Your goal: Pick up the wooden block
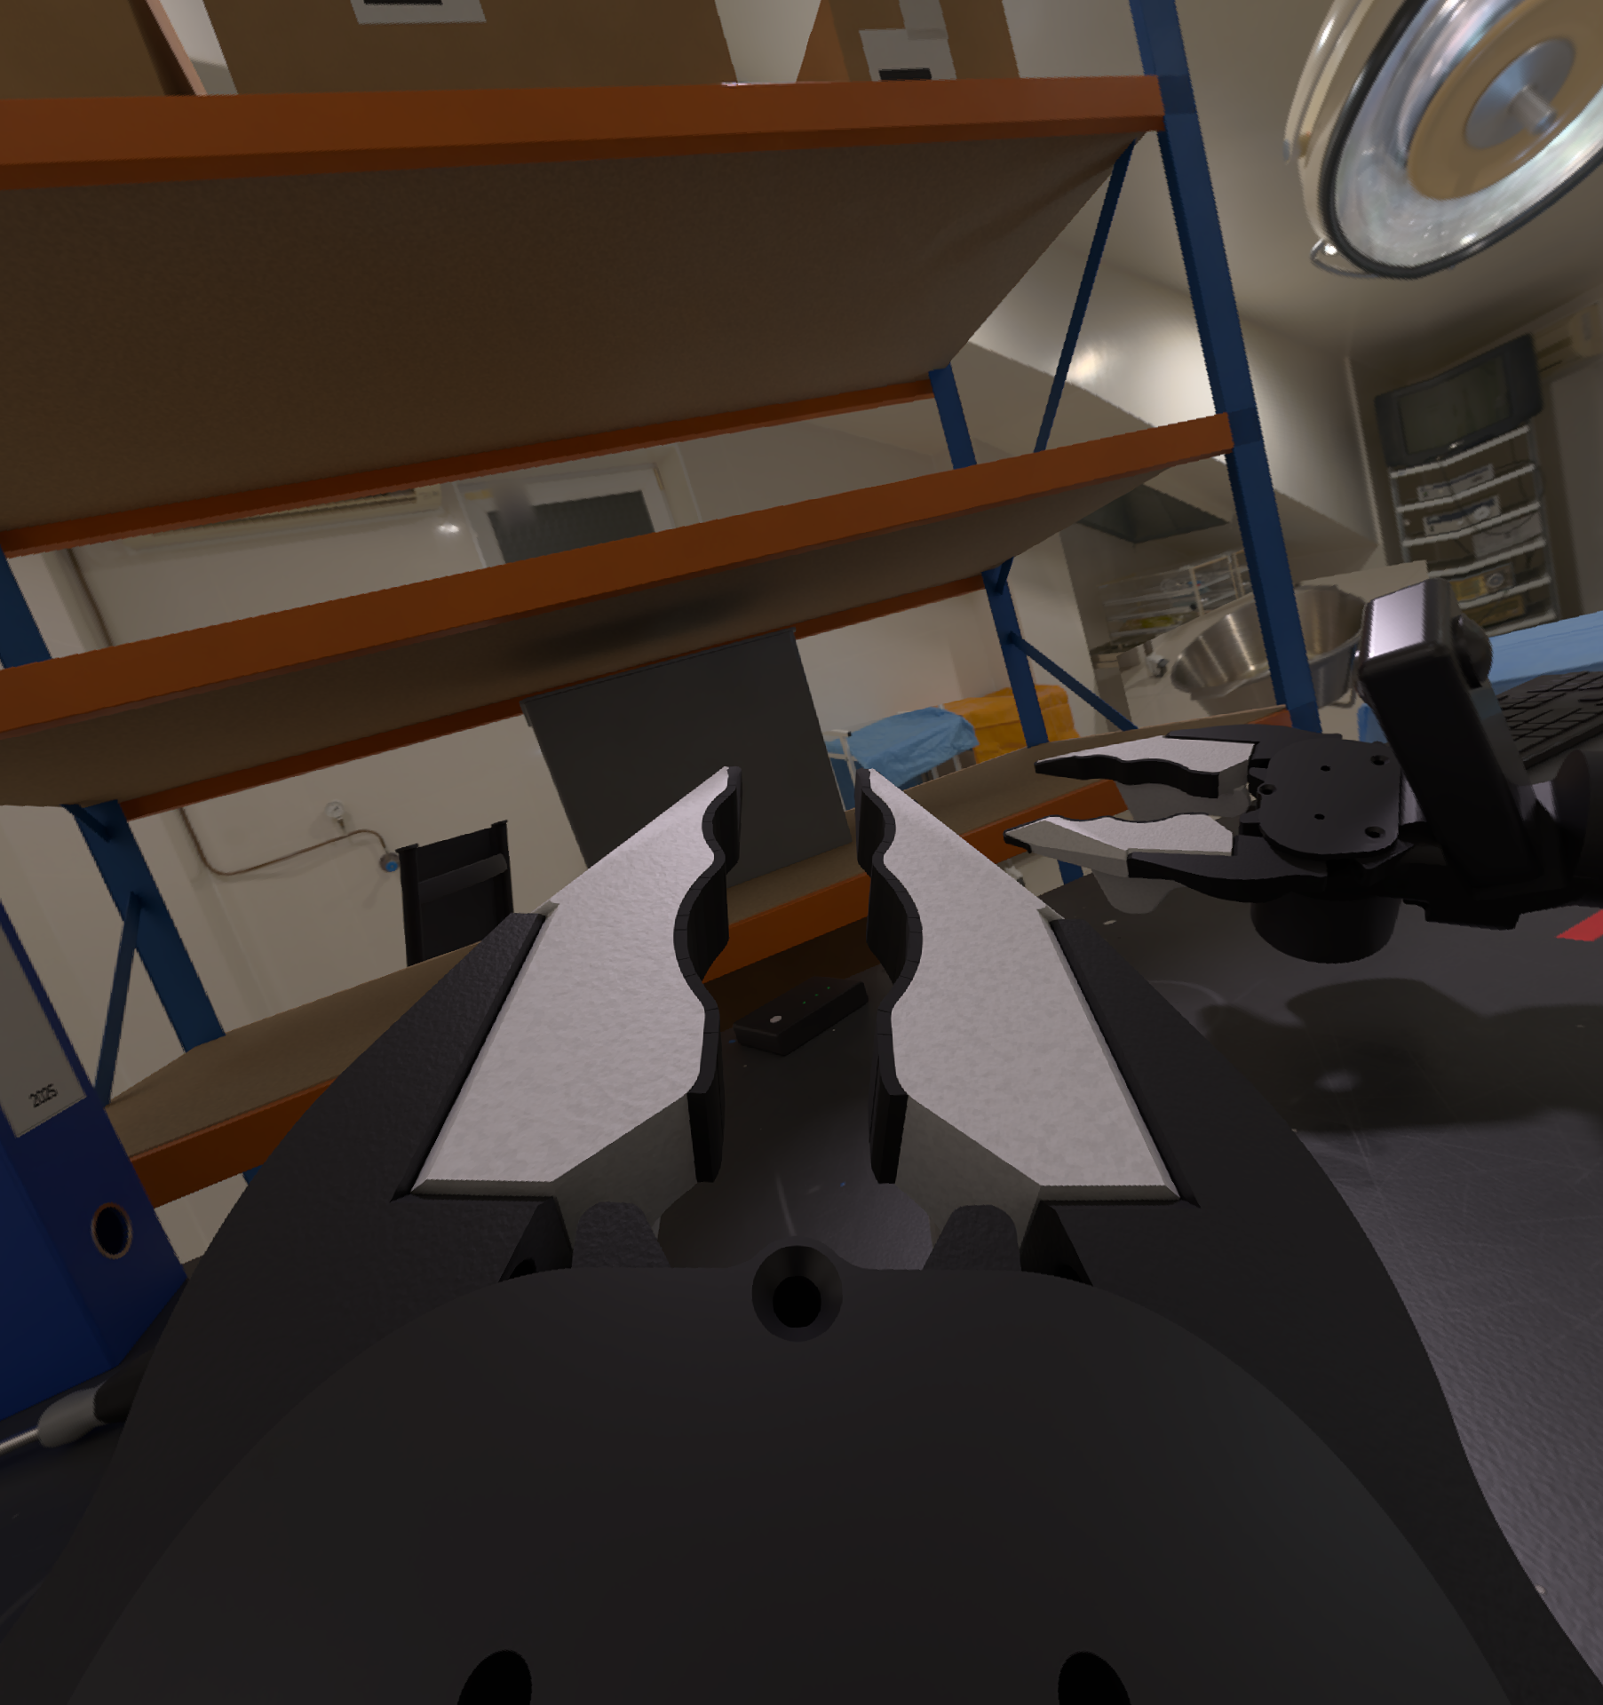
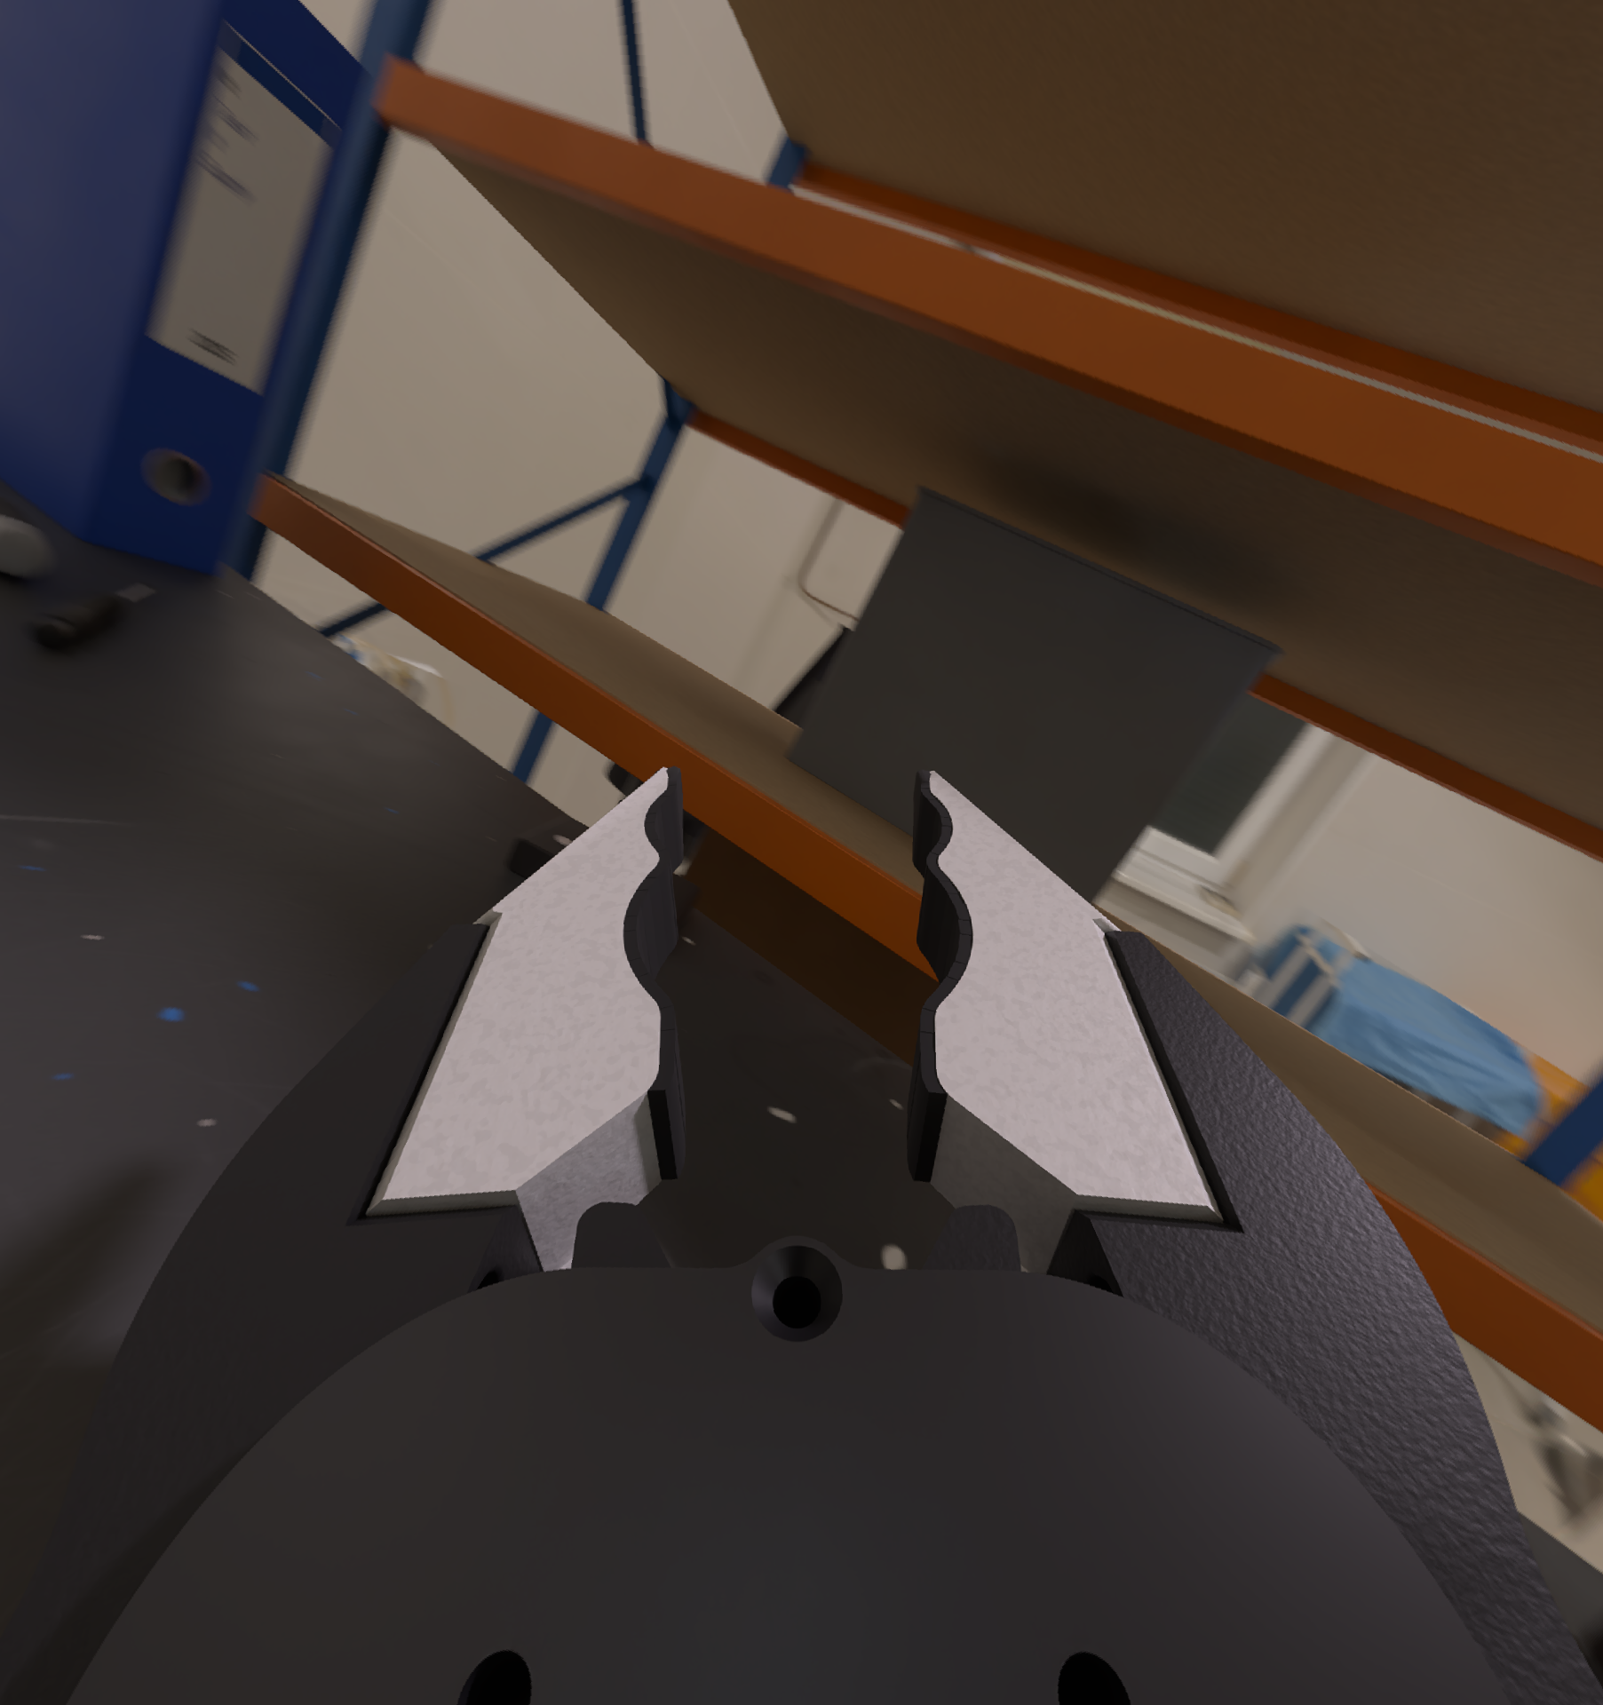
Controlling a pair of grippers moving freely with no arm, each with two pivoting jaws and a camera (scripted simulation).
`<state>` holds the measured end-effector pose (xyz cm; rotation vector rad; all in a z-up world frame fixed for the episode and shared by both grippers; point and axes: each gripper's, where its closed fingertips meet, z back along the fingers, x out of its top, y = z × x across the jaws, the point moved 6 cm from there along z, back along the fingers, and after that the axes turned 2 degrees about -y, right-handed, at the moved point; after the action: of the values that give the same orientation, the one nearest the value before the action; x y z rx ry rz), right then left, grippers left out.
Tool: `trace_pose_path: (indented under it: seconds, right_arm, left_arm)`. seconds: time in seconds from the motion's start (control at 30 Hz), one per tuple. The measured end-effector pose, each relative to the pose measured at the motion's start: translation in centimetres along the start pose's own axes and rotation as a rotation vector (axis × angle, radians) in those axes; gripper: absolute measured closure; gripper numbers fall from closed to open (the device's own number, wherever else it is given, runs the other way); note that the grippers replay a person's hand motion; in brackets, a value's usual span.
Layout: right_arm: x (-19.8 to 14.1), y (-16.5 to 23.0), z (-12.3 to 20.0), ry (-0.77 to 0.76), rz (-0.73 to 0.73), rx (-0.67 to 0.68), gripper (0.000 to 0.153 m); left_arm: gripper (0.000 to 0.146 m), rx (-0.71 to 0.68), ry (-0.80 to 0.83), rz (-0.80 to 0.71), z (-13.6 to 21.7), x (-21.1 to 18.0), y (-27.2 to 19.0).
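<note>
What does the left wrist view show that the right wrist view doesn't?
Only the left wrist view shows the right hand-held gripper from outside, open, a round ceiling lamp, a keyboard, metal bowls and a small dark flat block on the table between its own fingers. Only the right wrist view shows a pale rounded object beside the binder. Both show the blue binder, the orange-and-blue shelf rack, a dark panel on it and the dark table. No wooden block is visible in either.

blue binder (image 1: 31, 1153) — cut by left edge | keyboard (image 1: 1582, 710) — cut by right edge
</note>
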<state>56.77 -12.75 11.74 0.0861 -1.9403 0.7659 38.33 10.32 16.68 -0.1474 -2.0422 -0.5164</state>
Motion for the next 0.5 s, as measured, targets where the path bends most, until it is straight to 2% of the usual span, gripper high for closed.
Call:
trace_pose_path:
  seconds: [0.13, 0.23, 0.33, 0.43, 0.5]
  right_arm:
    - [0.2, 0.8, 0.0, -0.028, -0.032, 0.081, 0.101]
    - [0.1, 1.9, -0.7, 0.056, -0.055, 0.170, 0.114]
    - [0.2, 3.9, -2.5, 0.283, -0.195, 0.329, 0.125]
    - [0.1, 6.8, -4.3, 0.591, -0.424, 0.505, 0.122]
    - [0.0, 8.7, -5.2, 0.695, -0.501, 0.564, 0.119]
  left_arm:
    - [0.123, -0.111, -0.068, -0.023, 0.4, 0.3, -1.5]
    - [0.123, -0.251, -0.111, -0.032, 0.9, 0.6, -4.5]
    - [0.124, -0.364, -0.108, -0.107, 1.4, 0.3, -7.6]
    - [0.124, -0.425, -0.141, -0.248, 1.8, 0.3, -9.4]
    - [0.124, -0.425, -0.146, -0.260, 2.0, 0.4, -9.5]
